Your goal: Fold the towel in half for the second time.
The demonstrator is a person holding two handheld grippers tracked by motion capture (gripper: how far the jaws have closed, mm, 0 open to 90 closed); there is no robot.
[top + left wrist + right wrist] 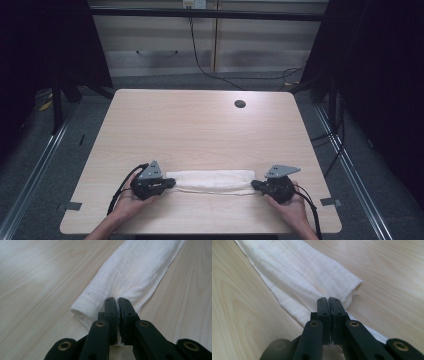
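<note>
The white folded cotton cloth point(211, 181) lies as a long narrow band near the front edge of the pale wooden table point(200, 125), its long axis running left to right, parallel to that edge. The left gripper point(169, 183) is clamped on the band's left end, the cloth pinched between its jaws. The right gripper point(254, 184) is likewise clamped on the right end.

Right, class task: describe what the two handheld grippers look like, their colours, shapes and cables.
Both the left gripper and the right gripper are black, each topped with a grey three-cornered plate. Close up, each has two flat black jaws on hinged arms with brass-coloured rivets. A black cable trails from each.
</note>
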